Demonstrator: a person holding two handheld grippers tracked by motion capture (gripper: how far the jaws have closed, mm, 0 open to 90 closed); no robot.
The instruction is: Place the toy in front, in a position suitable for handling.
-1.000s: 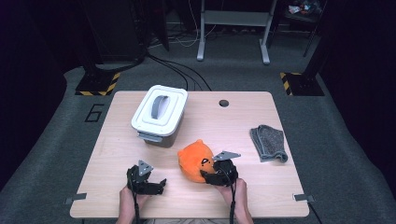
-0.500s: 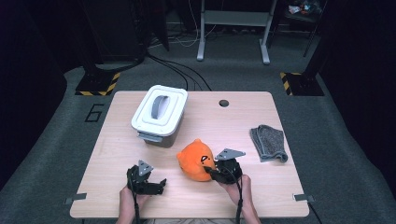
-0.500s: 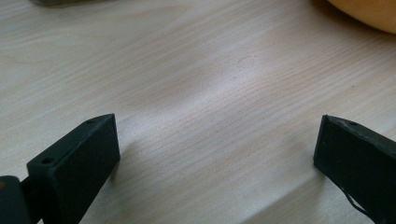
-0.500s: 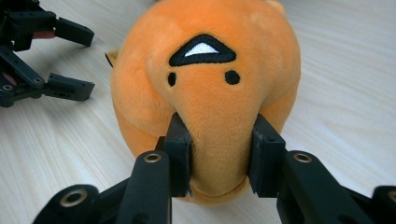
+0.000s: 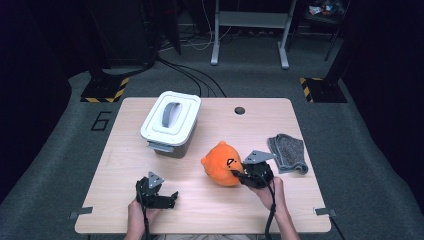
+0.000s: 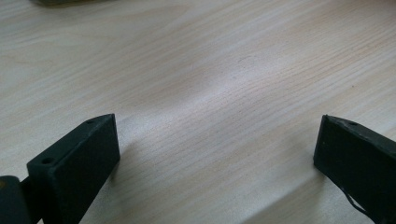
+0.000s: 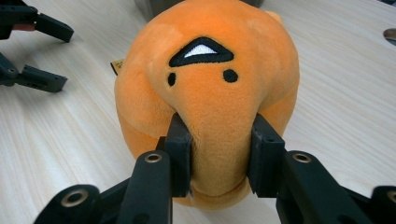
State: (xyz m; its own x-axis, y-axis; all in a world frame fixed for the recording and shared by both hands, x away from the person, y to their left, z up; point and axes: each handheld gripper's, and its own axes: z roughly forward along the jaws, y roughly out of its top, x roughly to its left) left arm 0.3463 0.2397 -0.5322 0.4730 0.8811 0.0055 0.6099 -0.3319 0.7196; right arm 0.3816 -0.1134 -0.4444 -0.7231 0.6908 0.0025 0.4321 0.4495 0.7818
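Observation:
An orange plush toy (image 5: 220, 162) with a stitched face sits right of the table's middle. My right gripper (image 5: 236, 173) has just been closing and is now shut on it. In the right gripper view both pads pinch a fold of the plush toy (image 7: 205, 88) at the right gripper (image 7: 218, 140). My left gripper (image 5: 172, 199) rests near the front edge, left of the toy. In the left gripper view the left gripper (image 6: 215, 144) stands open over bare wood, with nothing between the jaws.
A grey box with a white handled lid (image 5: 171, 122) stands at the back left of the wooden table (image 5: 300, 200). A folded grey cloth (image 5: 288, 152) lies at the right. A small round hole (image 5: 239, 110) sits near the far edge.
The right gripper has closed on the plush toy and carried it slightly up and to the right. The left gripper has stayed where it was.

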